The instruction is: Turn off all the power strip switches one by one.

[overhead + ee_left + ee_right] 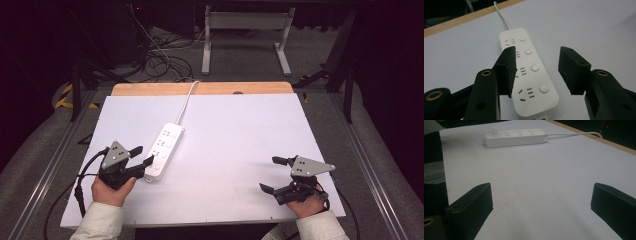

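Observation:
A white power strip (164,150) with several sockets and round buttons lies on the white table (235,130), left of centre, its cord (186,102) running to the far edge. My left gripper (142,155) is open right at the strip's near end; in the left gripper view the strip (529,72) lies below and between the two jaws, untouched as far as I can see. My right gripper (273,173) is open near the table's front right, nothing between its jaws (541,205). In the right gripper view the strip (515,137) lies far ahead.
A wooden strip (200,88) borders the table's far edge. Beyond it are floor cables (160,60) and a white desk frame (245,35). Metal rails (370,165) run along both sides of the table.

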`<state>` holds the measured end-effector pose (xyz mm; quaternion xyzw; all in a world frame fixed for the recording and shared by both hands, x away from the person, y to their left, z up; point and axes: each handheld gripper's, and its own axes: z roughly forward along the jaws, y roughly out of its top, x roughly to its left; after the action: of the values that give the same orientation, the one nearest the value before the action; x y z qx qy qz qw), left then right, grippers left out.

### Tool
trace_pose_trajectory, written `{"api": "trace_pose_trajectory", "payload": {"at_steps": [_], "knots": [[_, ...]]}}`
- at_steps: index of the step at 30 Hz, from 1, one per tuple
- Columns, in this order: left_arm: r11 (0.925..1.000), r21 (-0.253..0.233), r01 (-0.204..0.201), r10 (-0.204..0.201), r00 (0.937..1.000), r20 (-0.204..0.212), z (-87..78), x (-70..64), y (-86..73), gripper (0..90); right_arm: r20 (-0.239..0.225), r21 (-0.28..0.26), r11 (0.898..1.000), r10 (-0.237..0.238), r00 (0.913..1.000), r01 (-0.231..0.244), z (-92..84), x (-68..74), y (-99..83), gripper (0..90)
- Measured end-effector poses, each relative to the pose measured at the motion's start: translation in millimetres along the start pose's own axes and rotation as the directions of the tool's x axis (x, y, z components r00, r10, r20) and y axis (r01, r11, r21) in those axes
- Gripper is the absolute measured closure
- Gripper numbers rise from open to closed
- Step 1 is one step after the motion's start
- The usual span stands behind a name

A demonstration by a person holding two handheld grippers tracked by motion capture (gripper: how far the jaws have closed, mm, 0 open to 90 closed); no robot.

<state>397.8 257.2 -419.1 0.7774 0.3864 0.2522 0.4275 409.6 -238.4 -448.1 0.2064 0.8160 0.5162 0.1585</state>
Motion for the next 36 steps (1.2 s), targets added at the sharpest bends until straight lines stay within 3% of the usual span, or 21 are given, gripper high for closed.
{"api": "trace_pose_trajectory", "payload": {"at_steps": [14,17,19,23,25,27,34,36], "knots": [[0.9997,0.019,0.014,-0.015,0.9997,0.020,16.4,3.4,7.0,50.3,-0.007,0.007,1.000,-0.003,1.0000,0.003,3.4,1.6,0.1,4.4],[0.9987,0.048,0.017,-0.018,0.9997,0.015,17.7,4.4,7.1,58.8,-0.008,0.007,1.000,0.000,1.0000,0.000,3.6,0.9,-0.1,4.4],[0.9970,0.073,0.027,-0.028,0.9994,0.019,19.3,6.5,7.0,69.7,-0.010,0.008,1.000,0.000,1.0000,0.000,3.8,1.3,-0.1,4.4],[0.9917,0.120,0.047,-0.053,0.9976,0.045,23.6,11.4,8.7,89.7,-0.009,0.010,1.000,-0.002,1.0000,0.002,3.9,1.4,-0.1,4.4],[0.9875,0.145,0.062,-0.075,0.9937,0.084,26.1,12.9,10.3,90.0,-0.009,0.010,1.000,-0.002,1.0000,0.002,4.2,1.5,-0.1,4.4],[0.9824,0.180,0.051,-0.069,0.9927,0.099,27.7,13.0,11.8,90.0,-0.009,0.013,1.000,-0.003,1.0000,0.004,4.3,1.7,0.0,4.4],[0.9634,0.268,0.005,-0.032,0.9948,0.096,34.7,8.8,11.6,90.0,-0.014,0.015,1.000,-0.004,0.9999,0.004,4.6,1.3,-0.4,4.4],[0.9548,0.297,-0.010,-0.021,0.9948,0.100,36.2,7.8,12.2,90.0,-0.014,0.014,1.000,-0.005,0.9999,0.005,4.5,1.4,-0.4,4.4]]}}
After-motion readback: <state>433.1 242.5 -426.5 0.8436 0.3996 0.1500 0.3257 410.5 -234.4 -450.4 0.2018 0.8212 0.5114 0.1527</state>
